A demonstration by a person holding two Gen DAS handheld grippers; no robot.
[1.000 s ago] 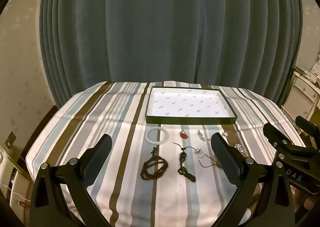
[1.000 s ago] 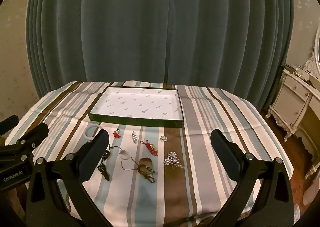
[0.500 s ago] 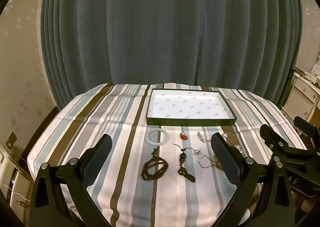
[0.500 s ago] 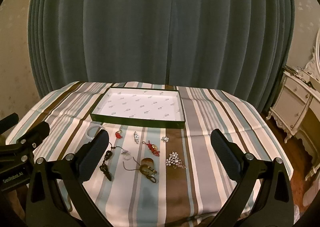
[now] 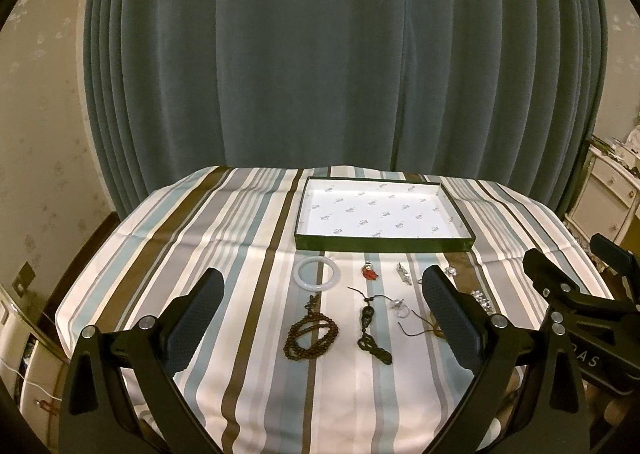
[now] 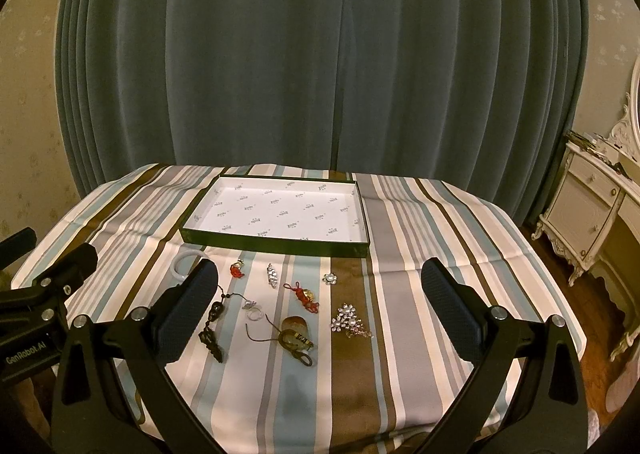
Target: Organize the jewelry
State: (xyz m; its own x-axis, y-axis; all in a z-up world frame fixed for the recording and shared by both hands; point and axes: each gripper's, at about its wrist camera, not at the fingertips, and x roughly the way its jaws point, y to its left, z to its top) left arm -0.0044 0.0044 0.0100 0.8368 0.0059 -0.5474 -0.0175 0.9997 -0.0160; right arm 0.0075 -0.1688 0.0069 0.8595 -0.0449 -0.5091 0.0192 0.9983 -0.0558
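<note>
A shallow green box with a white printed lining lies at the back of the striped table, also seen as the box. In front of it jewelry is spread out: a white bangle, a brown bead necklace, a dark pendant on a cord, a red charm, a red tassel charm, a pearl brooch and an amber pendant. My left gripper hangs open above the near table. My right gripper is open too, holding nothing.
A striped tablecloth covers the table, and a grey-green curtain hangs behind it. A cream carved dresser stands at the right. The other gripper's black frame shows at the left edge of the right wrist view.
Both cameras have tilted slightly, so the table and box sit a little lower in the frames. The jewelry has not moved and both grippers stay open.
</note>
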